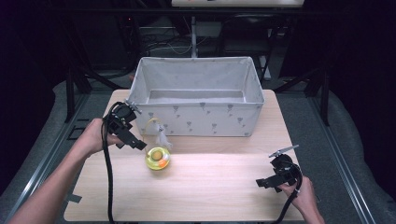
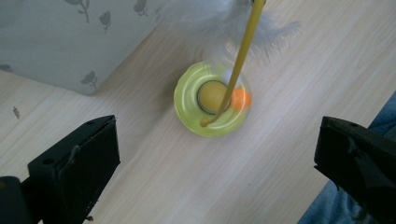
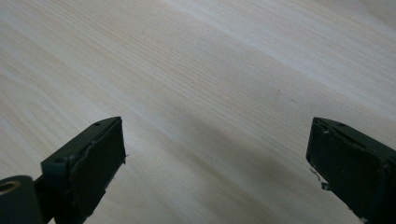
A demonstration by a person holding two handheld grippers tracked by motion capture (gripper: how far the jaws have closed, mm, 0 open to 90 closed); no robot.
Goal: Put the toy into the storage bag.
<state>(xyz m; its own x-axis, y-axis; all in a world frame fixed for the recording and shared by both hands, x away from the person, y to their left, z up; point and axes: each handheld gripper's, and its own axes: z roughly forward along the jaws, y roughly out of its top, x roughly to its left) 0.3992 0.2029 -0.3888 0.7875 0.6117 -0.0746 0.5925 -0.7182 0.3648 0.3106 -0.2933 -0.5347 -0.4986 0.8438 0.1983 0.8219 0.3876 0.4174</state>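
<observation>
A round yellow-green toy (image 1: 158, 158) (image 2: 212, 99) lies on the wooden table (image 1: 205, 186), with a yellow ball and an orange ball inside. A yellow wand (image 2: 243, 51) rises from it to a tuft of white feathers (image 1: 162, 138) (image 2: 224, 18). My left gripper (image 1: 133, 140) (image 2: 217, 163) hovers just left of the toy, jaws open and wide apart, with nothing between them. My right gripper (image 1: 262, 182) (image 3: 217, 163) sits open over bare wood near the table's right front, far from the toy.
A large grey fabric bin (image 1: 196, 95) (image 2: 60, 42) with a small leaf print stands at the back of the table, open at the top and apparently hollow inside. Dark frames and cables lie behind it. Blue cloth (image 2: 369, 140) shows at the left gripper view's right edge.
</observation>
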